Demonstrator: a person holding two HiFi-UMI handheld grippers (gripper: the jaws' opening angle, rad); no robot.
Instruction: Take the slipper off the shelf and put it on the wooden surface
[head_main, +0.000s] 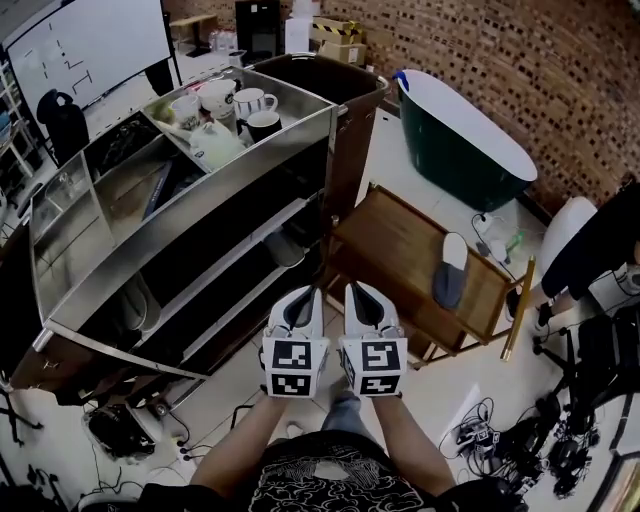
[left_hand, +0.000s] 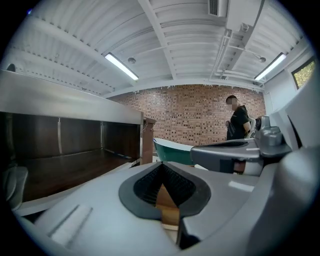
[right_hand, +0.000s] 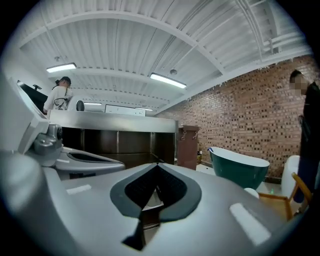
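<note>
Left gripper (head_main: 304, 294), right gripper (head_main: 359, 290), both closed

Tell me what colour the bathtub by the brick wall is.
The bathtub is dark green outside, white inside; clearest in the head view.

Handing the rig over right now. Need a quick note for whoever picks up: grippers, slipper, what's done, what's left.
Left gripper: shut, empty.
Right gripper: shut, empty. The two are held side by side in front of the person, touching nothing.
Slipper: lies flat on the wooden surface, towards its right end.
Done: the slipper is off the shelf and set down.
Left: nothing obvious. A pale thing sits on a lower shelf level; I can't tell what it is.
</note>
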